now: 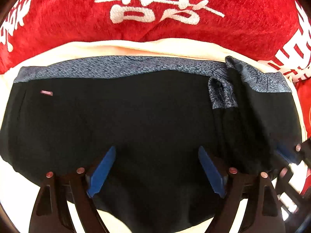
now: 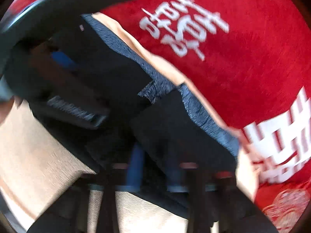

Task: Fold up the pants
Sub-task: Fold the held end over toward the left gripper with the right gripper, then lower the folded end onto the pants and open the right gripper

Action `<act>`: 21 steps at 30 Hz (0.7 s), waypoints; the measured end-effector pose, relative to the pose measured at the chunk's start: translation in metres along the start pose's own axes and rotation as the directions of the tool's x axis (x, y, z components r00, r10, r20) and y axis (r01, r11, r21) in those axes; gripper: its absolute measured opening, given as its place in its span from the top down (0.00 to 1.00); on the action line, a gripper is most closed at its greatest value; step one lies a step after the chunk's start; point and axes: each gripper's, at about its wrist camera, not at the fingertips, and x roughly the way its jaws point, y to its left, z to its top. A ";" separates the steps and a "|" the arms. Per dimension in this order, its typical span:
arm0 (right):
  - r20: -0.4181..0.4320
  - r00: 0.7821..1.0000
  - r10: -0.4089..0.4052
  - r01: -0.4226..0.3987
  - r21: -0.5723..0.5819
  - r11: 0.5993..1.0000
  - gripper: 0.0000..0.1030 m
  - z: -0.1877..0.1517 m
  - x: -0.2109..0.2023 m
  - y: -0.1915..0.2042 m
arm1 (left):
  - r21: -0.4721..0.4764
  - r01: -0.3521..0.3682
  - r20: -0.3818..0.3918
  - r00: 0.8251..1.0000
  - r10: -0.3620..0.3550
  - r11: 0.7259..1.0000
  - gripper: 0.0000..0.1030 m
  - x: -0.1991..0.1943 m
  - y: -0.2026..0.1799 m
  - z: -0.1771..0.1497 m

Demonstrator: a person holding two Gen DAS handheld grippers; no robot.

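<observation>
Black pants [image 1: 124,120] with a blue-grey patterned waistband [image 1: 108,66] lie folded flat on a cream surface [image 1: 81,48]. My left gripper [image 1: 156,167] is open, its blue pads [image 1: 101,172] spread just above the near part of the black fabric. The right wrist view is blurred by motion. There the pants [image 2: 171,128] run diagonally, and my right gripper [image 2: 153,169] has its blue pads [image 2: 135,169] close together on the pants' near edge. The right gripper also shows in the left wrist view [image 1: 287,155] at the pants' right end.
A red blanket with white characters [image 1: 155,9] lies behind the pants and to the right [image 2: 243,58]. Cream surface shows in front [image 2: 38,155]. The left gripper's dark body [image 2: 64,81] fills the upper left of the right wrist view.
</observation>
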 end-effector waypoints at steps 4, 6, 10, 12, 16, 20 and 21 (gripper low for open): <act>0.062 0.994 0.089 -0.093 0.064 0.994 0.94 0.009 -0.026 -0.029 | -0.030 -0.013 0.015 1.000 0.014 0.999 0.15 -0.025 0.012 0.005; 0.102 0.984 0.149 -0.155 0.058 0.986 0.94 0.007 -0.049 -0.034 | -0.038 -0.021 0.026 0.999 0.022 0.999 0.15 -0.032 0.018 0.006; 0.058 0.980 0.192 -0.190 -0.046 0.981 0.94 -0.005 -0.046 0.002 | -0.028 -0.056 0.039 0.998 0.057 0.998 0.15 -0.047 0.030 0.005; 0.003 0.978 0.208 -0.208 -0.038 0.977 0.92 -0.013 -0.021 0.022 | -0.018 -0.075 0.040 0.996 0.076 0.997 0.15 -0.050 0.031 0.006; 0.025 0.987 0.158 -0.158 -0.001 0.987 0.88 -0.011 -0.013 0.026 | -0.007 -0.078 0.055 0.995 0.079 0.997 0.15 -0.060 0.019 0.013; 0.071 0.957 0.281 -0.288 0.146 0.946 0.49 -0.015 -0.042 -0.013 | 0.016 -0.079 0.049 0.996 0.078 0.997 0.15 -0.055 -0.006 0.024; 0.105 0.948 0.301 -0.316 0.198 0.928 0.31 -0.018 -0.050 -0.029 | 0.022 -0.071 0.052 0.996 0.070 0.997 0.15 -0.058 -0.013 0.027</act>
